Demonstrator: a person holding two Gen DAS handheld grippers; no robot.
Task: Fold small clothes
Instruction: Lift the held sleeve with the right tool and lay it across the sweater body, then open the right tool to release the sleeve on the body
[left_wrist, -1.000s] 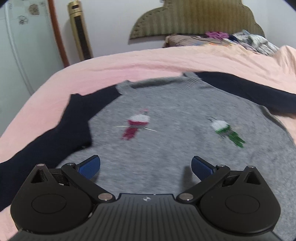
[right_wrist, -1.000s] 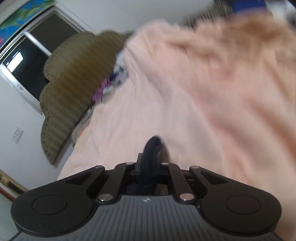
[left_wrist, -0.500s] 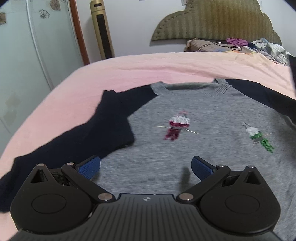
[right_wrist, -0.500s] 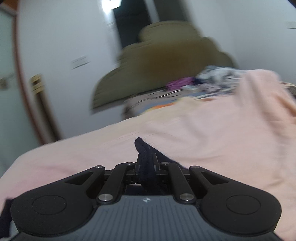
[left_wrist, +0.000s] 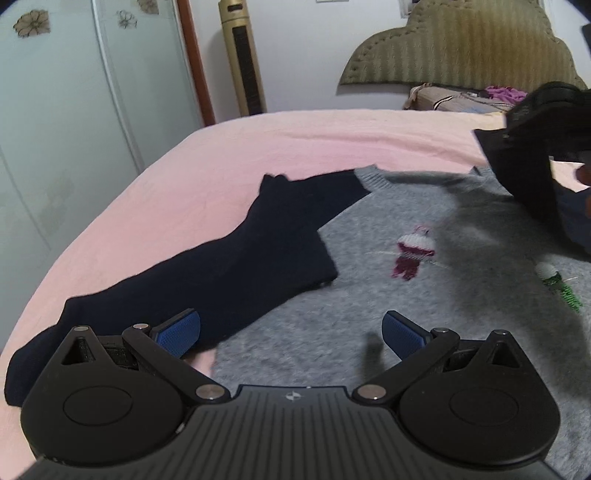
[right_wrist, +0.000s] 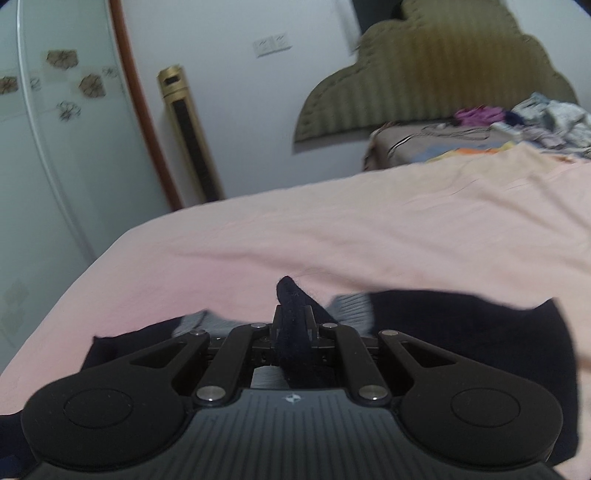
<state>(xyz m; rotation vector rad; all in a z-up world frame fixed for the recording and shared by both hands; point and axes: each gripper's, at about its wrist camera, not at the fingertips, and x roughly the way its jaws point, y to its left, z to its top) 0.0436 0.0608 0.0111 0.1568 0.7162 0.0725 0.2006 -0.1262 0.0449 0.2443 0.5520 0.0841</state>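
The left gripper (left_wrist: 291, 334) hangs with its jaws spread wide, nothing between the blue pads (left_wrist: 177, 330), low over the sweater (left_wrist: 369, 295). Right under and ahead of it lies the grey body of the garment, flat on the pink bedsheet (left_wrist: 184, 192); the left pad sits over the navy left sleeve (left_wrist: 229, 269), which runs from the shoulder ahead down toward the claw's near left. Further ahead and to the right are a small red embroidered figure (left_wrist: 412, 253) and a green one (left_wrist: 557, 284).

The right gripper (right_wrist: 293, 332) has its jaws pressed together, pinching the navy right sleeve (right_wrist: 291, 314), a tuft of which pokes up past the fingertips. In the left wrist view that claw appears at the far right, raised above the sweater with the dark cloth hanging from it. Just ahead of the right claw the grey collar (right_wrist: 351, 308) shows, navy fabric spreading to either side below. Beyond it stretches the sheet, then an olive headboard (right_wrist: 424, 85) ahead and a gold tower fan (right_wrist: 188, 136) off to the left.
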